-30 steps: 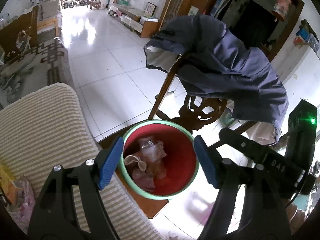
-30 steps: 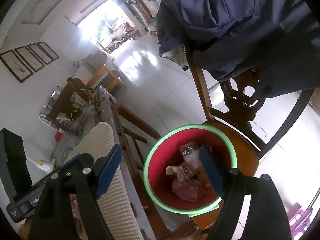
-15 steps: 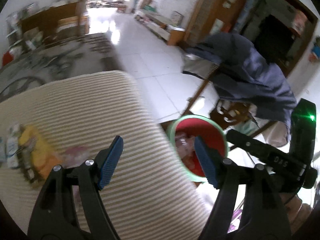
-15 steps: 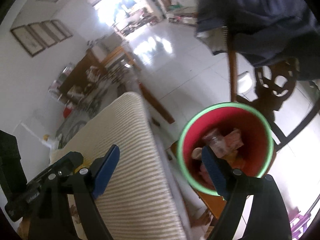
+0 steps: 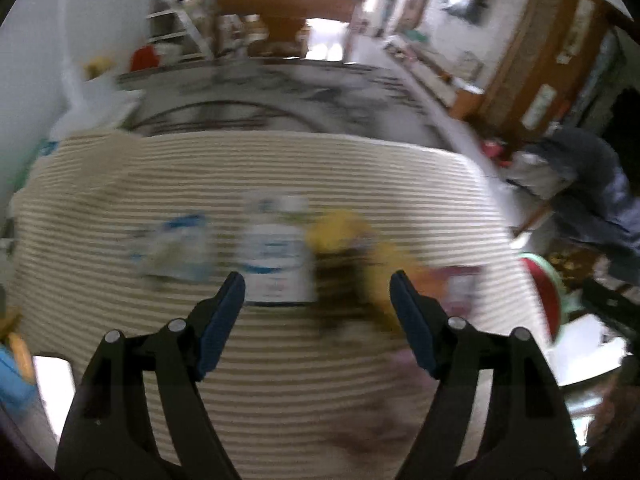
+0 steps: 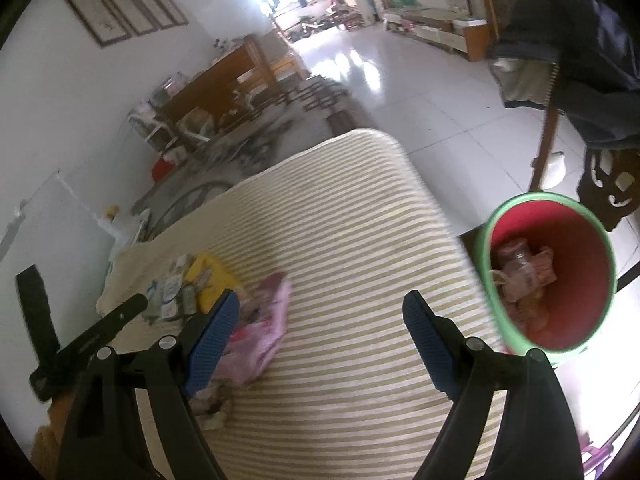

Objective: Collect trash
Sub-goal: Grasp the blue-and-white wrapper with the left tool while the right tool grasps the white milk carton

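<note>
A: Cloth [image 6: 352, 240], striped cream and tan, is spread over a flat surface; all places are given from it. What is seen on it?

B: Trash [image 6: 192, 284] is heaped near its left end: a yellow pack [image 6: 210, 276], small white and blue wrappers, and a crumpled pink wrapper [image 6: 264, 332] just right of the pack. In the left wrist view the same heap [image 5: 280, 252] is blurred, so single pieces cannot be told apart.

A: Where is the bin?

B: A bin [image 6: 600, 260], red inside with a green rim, is placed just off the cloth's right edge. Pink wrappers and a clear bottle are seen inside it. A wooden chair [image 6: 548, 140] draped with a dark jacket [image 6: 592, 60] is seen behind the bin.

A: How are the tools held?

B: The right gripper [image 6: 320, 340] is held above the cloth's middle, jaws wide apart, nothing between them. The left gripper [image 5: 316, 316] is held over the heap, its jaws being spread wider, nothing clamped.
</note>
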Motion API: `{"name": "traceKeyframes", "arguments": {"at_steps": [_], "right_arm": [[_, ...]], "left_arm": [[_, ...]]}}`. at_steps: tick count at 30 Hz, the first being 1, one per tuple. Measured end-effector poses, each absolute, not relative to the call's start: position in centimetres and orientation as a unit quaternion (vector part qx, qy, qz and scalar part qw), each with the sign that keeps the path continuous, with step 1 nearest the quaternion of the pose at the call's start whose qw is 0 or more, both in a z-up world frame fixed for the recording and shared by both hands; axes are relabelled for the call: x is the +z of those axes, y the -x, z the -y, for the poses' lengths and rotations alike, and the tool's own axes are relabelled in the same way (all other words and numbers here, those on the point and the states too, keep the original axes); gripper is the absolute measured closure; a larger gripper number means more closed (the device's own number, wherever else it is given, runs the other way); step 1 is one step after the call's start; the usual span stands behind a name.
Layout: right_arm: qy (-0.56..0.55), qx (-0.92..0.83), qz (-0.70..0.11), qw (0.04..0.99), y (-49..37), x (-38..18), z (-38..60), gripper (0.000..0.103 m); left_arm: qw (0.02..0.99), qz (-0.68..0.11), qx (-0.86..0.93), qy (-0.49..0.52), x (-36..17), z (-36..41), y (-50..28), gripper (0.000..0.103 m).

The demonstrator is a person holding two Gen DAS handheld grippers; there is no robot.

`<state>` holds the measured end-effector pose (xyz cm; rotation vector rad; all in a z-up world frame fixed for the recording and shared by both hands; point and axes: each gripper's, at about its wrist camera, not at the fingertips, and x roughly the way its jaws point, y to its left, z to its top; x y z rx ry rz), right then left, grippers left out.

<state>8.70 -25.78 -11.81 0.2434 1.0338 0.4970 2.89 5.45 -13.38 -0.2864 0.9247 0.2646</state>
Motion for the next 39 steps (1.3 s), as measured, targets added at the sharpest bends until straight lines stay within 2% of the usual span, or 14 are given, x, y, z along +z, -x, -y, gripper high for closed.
{"name": "traceKeyframes", "arguments": {"at_steps": [8,11,13,17,20,21,22,23,30,39], "right_arm": [[-0.122,0.225,-0.496,0.829,-6.2,-12.6,21.2,0.022],[-0.116,0.22,-0.498,0.831,-5.2,-12.4,19.9,0.022],[-0.115,0.214,-0.496,0.833,-4.9,-12.2,19.5,0.022],[-0.113,0.202,-0.491,0.84,-4.4,-11.7,19.0,0.022],[-0.109,0.198,-0.488,0.843,-4.3,-11.5,18.4,0.022],[-0.107,0.199,-0.488,0.843,-4.4,-11.5,18.2,0.022],[-0.104,0.201,-0.488,0.843,-4.5,-11.5,17.8,0.022],[-0.1,0.205,-0.489,0.842,-4.7,-11.4,17.2,0.022],[-0.049,0.272,-0.5,0.821,-7.4,-11.6,9.6,0.022],[0.075,0.287,-0.537,0.79,-11.8,-16.6,-2.2,0.022]], "left_arm": [[0.839,-0.484,0.171,0.181,-17.4,-15.8,-3.1,0.027],[0.833,-0.495,0.165,0.183,-18.7,-16.9,-4.2,0.024],[0.83,-0.503,0.162,0.18,-19.6,-17.3,-5.0,0.017],[0.821,-0.522,0.143,0.181,-21.5,-17.3,-6.1,0.017],[0.824,-0.524,0.143,0.163,-21.9,-16.8,-6.0,0.035],[0.826,-0.521,0.143,0.16,-21.7,-16.7,-5.9,0.052],[0.827,-0.52,0.142,0.161,-21.6,-16.8,-5.7,0.06],[0.825,-0.521,0.135,0.17,-21.5,-17.0,-5.4,0.08],[0.848,-0.491,0.116,0.164,-18.1,-16.3,-1.5,0.081],[0.879,-0.43,0.123,0.164,-12.3,-14.8,3.2,0.081]]}}
